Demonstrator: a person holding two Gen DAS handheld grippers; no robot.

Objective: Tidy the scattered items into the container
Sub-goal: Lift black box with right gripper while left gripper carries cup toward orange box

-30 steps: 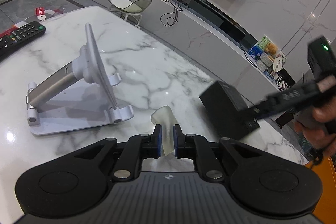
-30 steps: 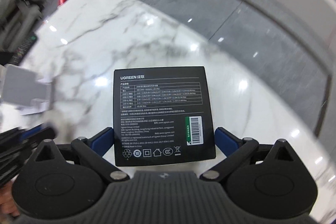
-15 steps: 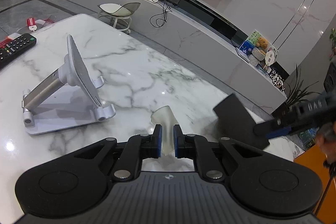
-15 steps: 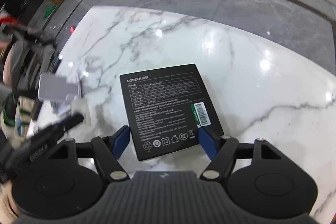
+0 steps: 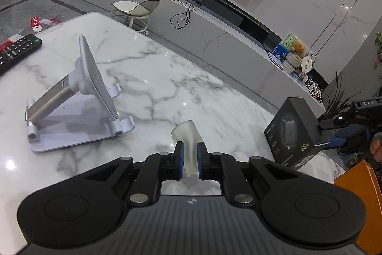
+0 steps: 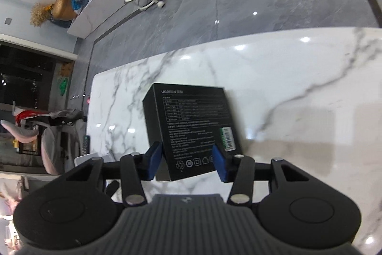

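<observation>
Carrying the black rectangular cardboard box (image 6: pixel 191 130) in your right claw (image 6: pixel 188 159) and a pale translucent plastic piece (image 5: pixel 188 145) in your left claw (image 5: pixel 190 160), you next need the container, which neither view clearly shows.

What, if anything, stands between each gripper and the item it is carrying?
Nothing visible. The left gripper is already shut on the pale translucent piece, and the right gripper clamps the black UGREEN box directly, lifted off the marble table.
</observation>
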